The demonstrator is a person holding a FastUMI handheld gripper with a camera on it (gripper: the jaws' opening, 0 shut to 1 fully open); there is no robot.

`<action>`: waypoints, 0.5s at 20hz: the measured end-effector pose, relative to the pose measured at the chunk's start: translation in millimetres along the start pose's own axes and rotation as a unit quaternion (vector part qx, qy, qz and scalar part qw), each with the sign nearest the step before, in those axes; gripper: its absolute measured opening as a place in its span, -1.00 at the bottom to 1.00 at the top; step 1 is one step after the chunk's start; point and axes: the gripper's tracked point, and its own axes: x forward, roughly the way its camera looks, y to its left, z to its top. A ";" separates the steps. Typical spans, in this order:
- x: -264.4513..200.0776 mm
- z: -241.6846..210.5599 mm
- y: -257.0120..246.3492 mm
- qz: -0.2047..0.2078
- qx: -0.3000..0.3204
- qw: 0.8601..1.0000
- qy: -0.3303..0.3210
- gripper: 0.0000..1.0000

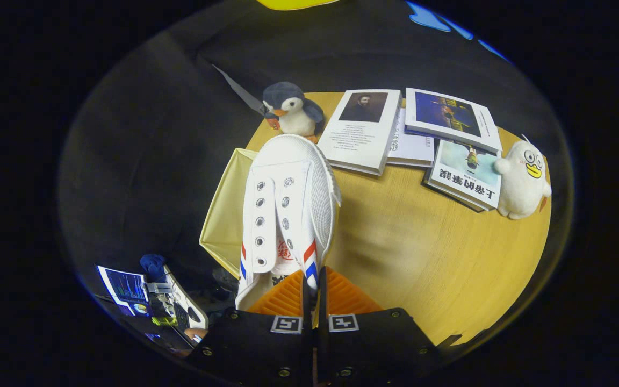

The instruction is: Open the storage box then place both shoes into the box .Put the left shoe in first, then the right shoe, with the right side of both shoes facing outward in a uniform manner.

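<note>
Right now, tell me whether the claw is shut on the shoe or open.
Shut on the shoe: the claw has its two orange fingers pressed together on the shoe's striped side edge, holding it above the cream storage box.

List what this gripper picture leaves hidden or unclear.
- Storage box: the white shoe covers most of it; whether it is open and what is inside cannot be told.
- Shoe's heel: hidden behind the orange fingers of the gripper, shut on its side.
- Second shoe's whereabouts unknown.
- Middle book: mostly covered by neighbours.

One shoe, one box, one gripper clamping the shoe, four books, two plush toys.
</note>
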 end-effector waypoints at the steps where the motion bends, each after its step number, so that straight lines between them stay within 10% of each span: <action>1: 3.9 2.9 7.5 0.003 -0.005 1.000 0.005 -0.93; 10: 42.9 34.6 70.5 0.012 -0.071 0.997 0.035 -0.93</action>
